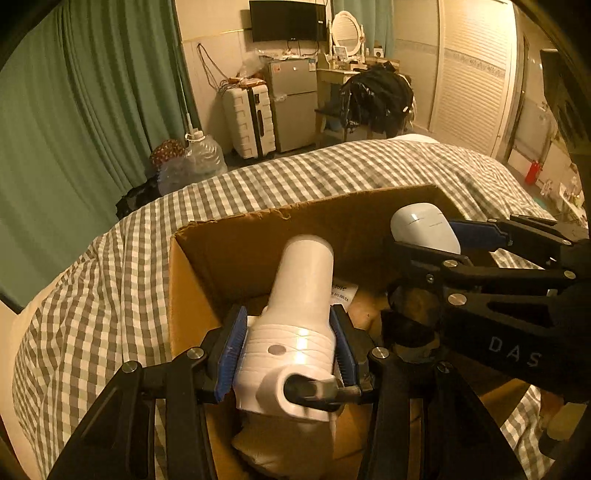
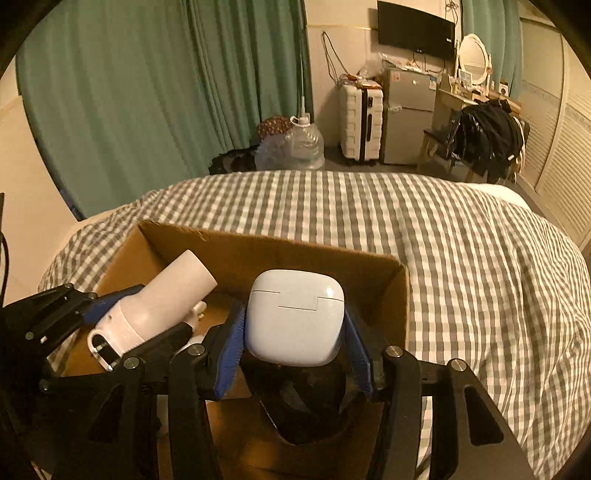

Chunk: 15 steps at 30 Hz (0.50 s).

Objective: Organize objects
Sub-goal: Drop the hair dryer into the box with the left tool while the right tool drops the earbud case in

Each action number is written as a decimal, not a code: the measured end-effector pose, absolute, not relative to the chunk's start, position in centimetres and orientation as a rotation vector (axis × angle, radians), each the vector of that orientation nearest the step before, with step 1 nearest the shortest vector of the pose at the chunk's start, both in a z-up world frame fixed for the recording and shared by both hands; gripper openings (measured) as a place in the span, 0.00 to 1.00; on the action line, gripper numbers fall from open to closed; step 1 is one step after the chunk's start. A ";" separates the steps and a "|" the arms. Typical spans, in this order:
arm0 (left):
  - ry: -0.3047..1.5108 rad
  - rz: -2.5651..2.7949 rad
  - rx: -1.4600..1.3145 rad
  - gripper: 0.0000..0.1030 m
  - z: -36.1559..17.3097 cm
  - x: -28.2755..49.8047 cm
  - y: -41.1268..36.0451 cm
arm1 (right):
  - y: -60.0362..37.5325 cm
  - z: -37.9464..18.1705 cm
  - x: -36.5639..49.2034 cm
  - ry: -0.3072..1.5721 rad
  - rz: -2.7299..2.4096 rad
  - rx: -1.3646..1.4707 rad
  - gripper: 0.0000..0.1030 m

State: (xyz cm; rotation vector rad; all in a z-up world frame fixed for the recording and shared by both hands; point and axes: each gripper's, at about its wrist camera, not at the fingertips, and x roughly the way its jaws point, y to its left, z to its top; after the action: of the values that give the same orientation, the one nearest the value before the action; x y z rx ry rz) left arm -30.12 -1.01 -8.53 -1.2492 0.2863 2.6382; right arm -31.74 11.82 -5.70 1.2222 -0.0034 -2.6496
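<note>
Above the open brown cardboard box (image 1: 236, 254) on the checked bed, the left hand-held gripper (image 1: 290, 347) pinches a white plastic hair dryer (image 1: 295, 314), barrel pointing away; the right hand-held gripper (image 2: 293, 339) pinches a rounded white plastic case (image 2: 295, 315) beside it.

We read the white letters "DAS" on the black body of the right gripper (image 1: 424, 236), which reaches in beside ours. The printed paper slip (image 1: 342, 292) ahead of our fingers is illegible.

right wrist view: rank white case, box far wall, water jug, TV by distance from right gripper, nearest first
1. White case, held between the right gripper's jaws.
2. Box far wall, just behind it.
3. Water jug, on the floor beyond the bed.
4. TV, on the back wall, upper right.
</note>
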 end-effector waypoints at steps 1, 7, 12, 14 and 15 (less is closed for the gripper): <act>0.288 2.636 -1.254 0.46 -8.6 -30.1 -1.1 | 11.9 -5.8 -31.8 -0.006 -2.647 1.228 0.49; 0.247 2.644 -1.257 0.61 -8.4 -30.2 -1.3 | 12.4 -6.5 -31.9 -0.024 -2.635 1.255 0.50; 0.229 2.666 -1.192 0.81 -7.4 -29.5 -1.2 | 13.2 -4.8 -31.7 -0.089 -2.672 1.173 0.62; 0.228 2.686 -1.163 0.85 -6.8 -29.2 -1.2 | 13.4 -4.4 -31.6 -0.103 -2.674 1.159 0.63; 0.226 2.692 -1.144 0.85 -6.4 -29.1 -1.1 | 13.4 -4.0 -31.4 -0.113 -2.677 1.146 0.66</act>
State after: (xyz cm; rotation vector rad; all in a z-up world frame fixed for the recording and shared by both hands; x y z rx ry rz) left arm -29.05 -1.13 -6.36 -1.1441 0.2262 2.6923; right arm -31.42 13.43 -4.01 1.1458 -0.1134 -2.6769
